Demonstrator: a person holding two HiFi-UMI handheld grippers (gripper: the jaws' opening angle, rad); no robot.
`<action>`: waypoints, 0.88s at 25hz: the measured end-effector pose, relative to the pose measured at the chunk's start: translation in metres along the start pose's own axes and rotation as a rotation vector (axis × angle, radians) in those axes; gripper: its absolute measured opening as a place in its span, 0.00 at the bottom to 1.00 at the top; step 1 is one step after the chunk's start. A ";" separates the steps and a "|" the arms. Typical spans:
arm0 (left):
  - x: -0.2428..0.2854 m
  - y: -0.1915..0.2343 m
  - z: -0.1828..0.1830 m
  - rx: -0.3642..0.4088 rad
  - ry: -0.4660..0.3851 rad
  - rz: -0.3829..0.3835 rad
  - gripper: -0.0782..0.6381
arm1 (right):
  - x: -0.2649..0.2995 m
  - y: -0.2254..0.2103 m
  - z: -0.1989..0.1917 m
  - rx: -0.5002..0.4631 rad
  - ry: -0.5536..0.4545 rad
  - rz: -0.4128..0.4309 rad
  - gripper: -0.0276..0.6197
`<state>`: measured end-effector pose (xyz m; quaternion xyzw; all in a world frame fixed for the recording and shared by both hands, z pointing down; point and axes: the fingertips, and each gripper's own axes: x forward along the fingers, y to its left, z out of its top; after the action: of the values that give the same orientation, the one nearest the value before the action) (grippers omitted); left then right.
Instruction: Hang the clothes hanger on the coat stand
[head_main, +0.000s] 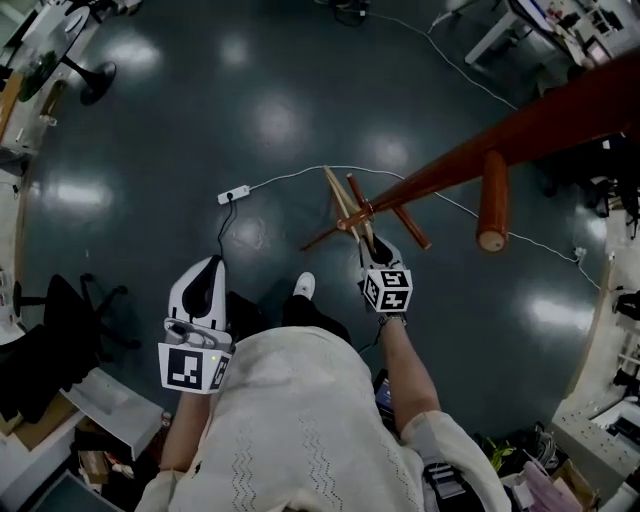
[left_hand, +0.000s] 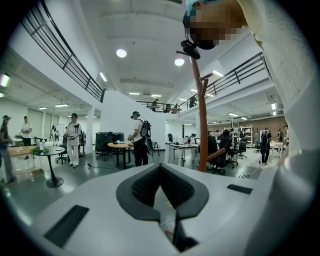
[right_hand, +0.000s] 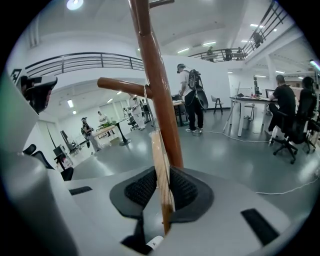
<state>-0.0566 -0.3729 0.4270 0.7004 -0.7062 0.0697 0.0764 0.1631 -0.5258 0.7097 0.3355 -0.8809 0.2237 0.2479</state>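
Clamping the pale wooden clothes hanger edge-on between its dark pads, the right gripper holds it upright just in front of the reddish-brown wooden coat stand. The left gripper hangs low beside the person's body, jaws together with nothing between them, well apart from the stand. The pick-up looks done, and the carry to the stand as well. In the right gripper view the hanger's thin metal hook rises to the rounded horizontal wooden peg, right where the peg meets the pole. Whether the hook lies over the peg or only touches its side I cannot tell. What seems left is to seat the hook on the peg, let the jaws part, and draw the gripper away, leaving the hanger free above the dark glossy floor.
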 end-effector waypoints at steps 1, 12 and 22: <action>0.002 -0.002 -0.001 -0.001 0.001 -0.003 0.13 | -0.002 -0.003 -0.001 -0.002 0.005 -0.005 0.15; 0.000 0.008 0.010 -0.031 -0.068 -0.012 0.13 | -0.023 0.001 0.029 0.031 -0.113 -0.019 0.23; -0.026 0.026 0.006 -0.062 -0.133 -0.075 0.13 | -0.070 0.012 0.028 0.100 -0.150 -0.142 0.23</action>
<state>-0.0828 -0.3490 0.4157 0.7267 -0.6849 -0.0020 0.0535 0.1926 -0.4996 0.6441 0.4247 -0.8587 0.2236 0.1794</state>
